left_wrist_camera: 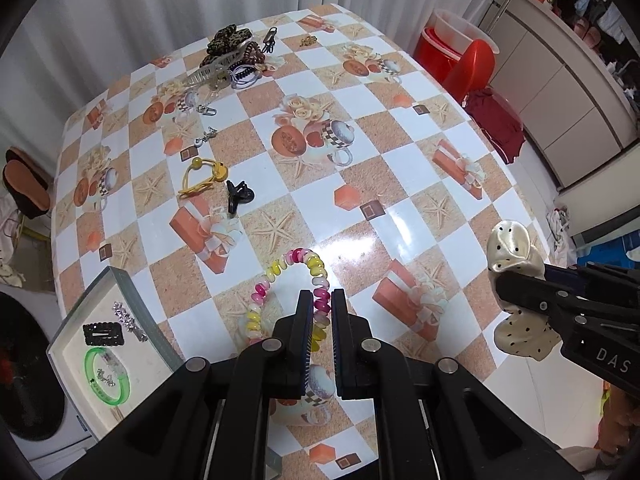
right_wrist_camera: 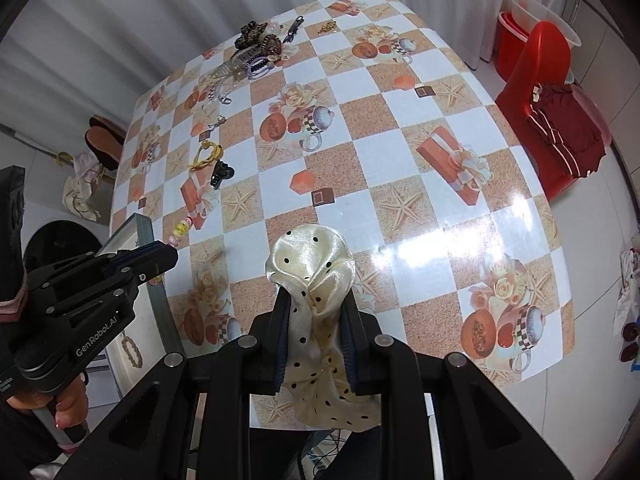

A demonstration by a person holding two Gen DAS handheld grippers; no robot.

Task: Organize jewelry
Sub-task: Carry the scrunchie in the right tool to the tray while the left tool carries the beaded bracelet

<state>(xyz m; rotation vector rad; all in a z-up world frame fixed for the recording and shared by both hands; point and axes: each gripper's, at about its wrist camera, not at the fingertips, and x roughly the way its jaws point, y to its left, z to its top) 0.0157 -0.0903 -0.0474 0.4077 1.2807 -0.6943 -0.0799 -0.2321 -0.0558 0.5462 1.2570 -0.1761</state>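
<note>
My left gripper (left_wrist_camera: 321,300) is shut on a pink, yellow and white spiral hair tie (left_wrist_camera: 280,276) and holds it above the table, just right of the white tray (left_wrist_camera: 76,312). The tray holds a green bangle (left_wrist_camera: 108,376), a black snap clip (left_wrist_camera: 103,334) and a sparkly clip (left_wrist_camera: 128,318). My right gripper (right_wrist_camera: 314,308) is shut on a cream satin scrunchie with black dots (right_wrist_camera: 312,264) over the table's near edge. That scrunchie shows at the right in the left wrist view (left_wrist_camera: 516,256). The left gripper shows at the left in the right wrist view (right_wrist_camera: 160,256).
On the checkered tablecloth (left_wrist_camera: 400,168) lie a yellow hair tie (left_wrist_camera: 200,176), a black claw clip (left_wrist_camera: 238,196), small silver clasps (left_wrist_camera: 206,136) and a pile of clips and hair ties (left_wrist_camera: 232,56) at the far side. A red chair (right_wrist_camera: 548,92) stands right of the table.
</note>
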